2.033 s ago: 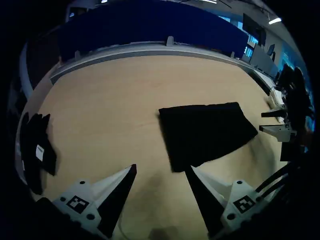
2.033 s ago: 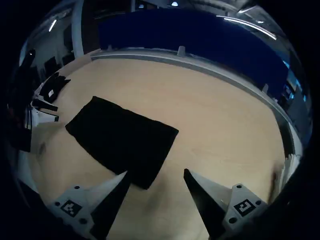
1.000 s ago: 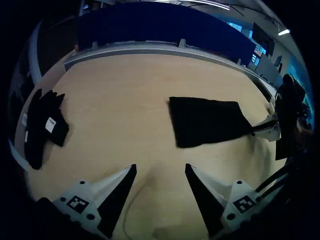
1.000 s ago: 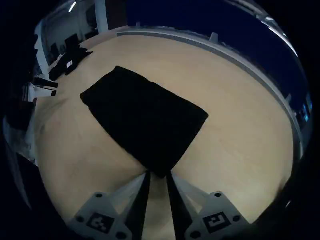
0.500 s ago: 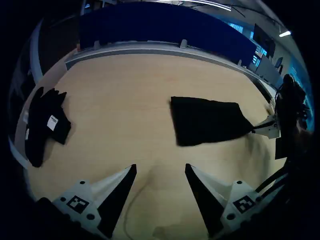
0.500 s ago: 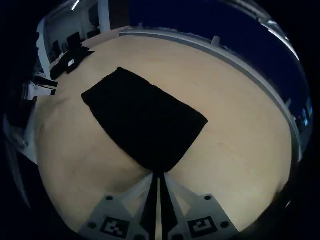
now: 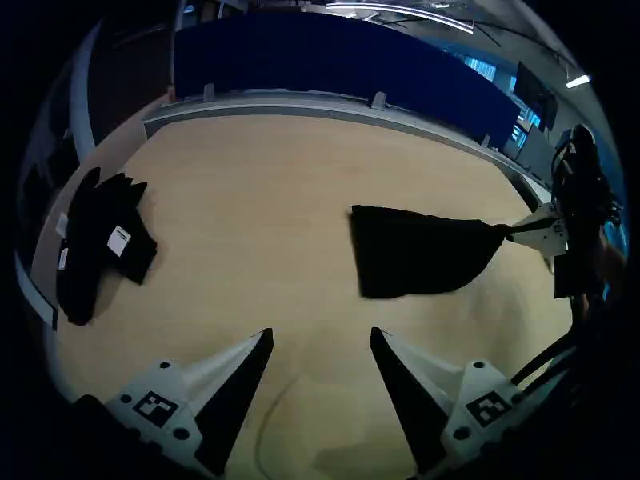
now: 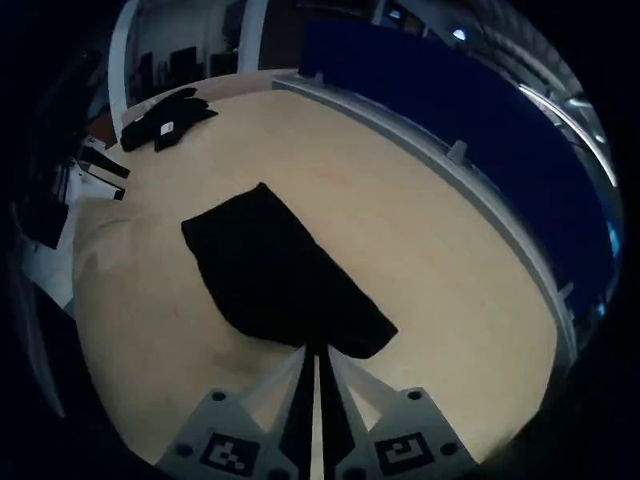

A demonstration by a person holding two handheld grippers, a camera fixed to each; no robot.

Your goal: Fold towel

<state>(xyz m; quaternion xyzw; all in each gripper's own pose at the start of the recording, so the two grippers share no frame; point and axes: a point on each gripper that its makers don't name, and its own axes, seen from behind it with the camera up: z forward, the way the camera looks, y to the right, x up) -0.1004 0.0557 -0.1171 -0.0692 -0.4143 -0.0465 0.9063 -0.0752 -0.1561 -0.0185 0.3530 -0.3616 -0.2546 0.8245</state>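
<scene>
A black towel (image 7: 416, 252) lies on the light wooden table (image 7: 240, 184), right of centre in the left gripper view. My left gripper (image 7: 320, 332) hovers open over bare wood, well short of the towel. At the towel's right corner my right gripper (image 7: 530, 229) pinches the cloth and holds that corner raised off the table. In the right gripper view the right gripper (image 8: 318, 352) is shut on the near corner of the towel (image 8: 272, 276), which stretches away from the fingers to the upper left. The left gripper (image 8: 100, 172) appears at the far left there.
A pile of black cloths (image 7: 100, 236) with white tags lies at the table's left edge, also seen as the pile (image 8: 164, 120) far back in the right gripper view. A blue partition (image 7: 336, 56) runs along the table's far side. A person's dark sleeve (image 7: 580, 200) is behind the right gripper.
The right gripper went from open to shut on the towel's near corner and then lifted it, so the cloth bunches narrower. The left gripper drew back and stayed open.
</scene>
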